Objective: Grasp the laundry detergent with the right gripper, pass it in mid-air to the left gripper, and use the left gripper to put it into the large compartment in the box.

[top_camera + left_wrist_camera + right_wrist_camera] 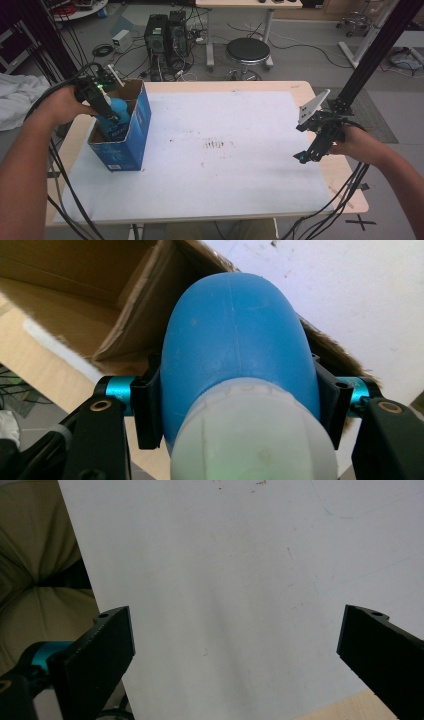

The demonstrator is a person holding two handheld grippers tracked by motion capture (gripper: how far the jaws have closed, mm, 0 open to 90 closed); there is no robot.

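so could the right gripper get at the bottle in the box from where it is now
Probably not as things stand. The right gripper hangs open over the table's far right edge, while the bottle sits inside the box at the left, with the left gripper already shut on it.

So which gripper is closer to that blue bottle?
Left. The left gripper is clamped on the blue bottle over the box; the right gripper hangs open across the table.

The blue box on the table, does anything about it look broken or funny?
A little. The blue box has a ragged, torn cardboard flap at its open top. It also leans a bit. The left tongs grip a blue bottle partly inside it. Small brown stains mark the white sheet.
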